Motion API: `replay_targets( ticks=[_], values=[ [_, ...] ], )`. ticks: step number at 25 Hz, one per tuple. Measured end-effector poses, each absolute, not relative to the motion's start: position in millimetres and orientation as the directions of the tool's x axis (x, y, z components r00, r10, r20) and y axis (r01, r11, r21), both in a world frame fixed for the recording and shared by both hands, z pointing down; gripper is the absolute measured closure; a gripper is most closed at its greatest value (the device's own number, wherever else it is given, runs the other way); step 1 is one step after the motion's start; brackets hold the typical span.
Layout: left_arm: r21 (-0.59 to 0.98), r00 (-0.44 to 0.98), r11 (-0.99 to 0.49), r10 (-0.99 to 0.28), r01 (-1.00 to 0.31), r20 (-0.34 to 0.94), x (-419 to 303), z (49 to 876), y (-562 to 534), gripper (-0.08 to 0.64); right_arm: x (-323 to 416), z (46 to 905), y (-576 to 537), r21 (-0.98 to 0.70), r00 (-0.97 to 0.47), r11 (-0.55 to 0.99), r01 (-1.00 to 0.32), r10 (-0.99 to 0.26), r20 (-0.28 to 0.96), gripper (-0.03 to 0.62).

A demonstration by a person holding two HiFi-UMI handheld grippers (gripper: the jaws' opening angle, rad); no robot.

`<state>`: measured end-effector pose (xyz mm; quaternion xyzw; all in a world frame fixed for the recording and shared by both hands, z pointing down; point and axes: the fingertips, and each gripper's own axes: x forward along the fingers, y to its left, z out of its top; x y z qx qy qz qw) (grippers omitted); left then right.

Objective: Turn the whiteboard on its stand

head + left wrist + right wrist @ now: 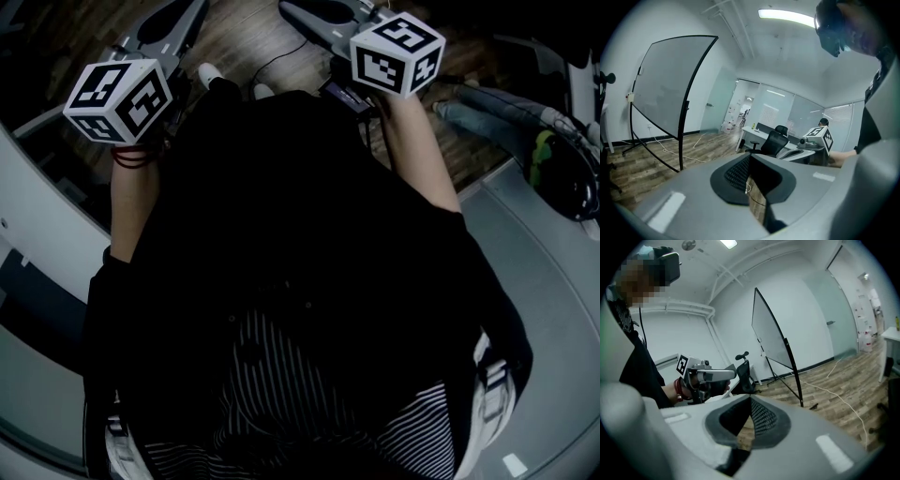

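Two empty tongs, left tongs [750, 158] and right tongs [750, 401], are pressed together, whiteboard [670, 84] well apart at ten o'clock of the left, so approach step; next likely needs closing in and spreading them.

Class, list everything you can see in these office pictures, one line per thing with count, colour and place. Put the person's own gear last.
floor: one, brown wood, underfoot
whiteboard: one, pale with black frame, upright on the floor
desk: one, white, beyond the whiteboard
chair: one, black, at the desk
cable: one, white, trailing across the floor
left tongs: one, grey, shut, empty
right tongs: one, grey, shut, empty
marker cubes: two, black-and-white, one per tongs
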<state>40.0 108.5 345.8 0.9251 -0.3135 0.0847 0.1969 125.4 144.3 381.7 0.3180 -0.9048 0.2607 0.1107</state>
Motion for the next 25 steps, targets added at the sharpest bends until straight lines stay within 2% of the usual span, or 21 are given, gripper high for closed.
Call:
replay_targets(
  ticks=[5, 11, 19, 25],
  values=[
    [0.311, 0.821, -0.761, -0.510, -0.570, 0.257, 27, 333, 71, 0.560, 101, 373, 106, -0.392, -0.769, 0.664, -0.637, -0.512, 0.383, 0.592],
    [0.324, 0.821, -0.754, -0.517, -0.571, 0.243, -30, 317, 5, 0.558, 48, 349, 37, -0.395, -0.771, 0.664, -0.635, -0.518, 0.370, 0.592],
    [0.291, 0.816, -0.763, -0.526, -0.577, 0.239, -34, 307, -25, 0.560, 35, 334, 3, -0.379, -0.793, 0.700, -0.605, -0.487, 0.366, 0.592],
    [0.317, 0.812, -0.748, -0.531, -0.583, 0.240, -91, 297, -81, 0.558, -19, 323, -60, -0.366, -0.793, 0.712, -0.599, -0.464, 0.395, 0.592]
  ],
)
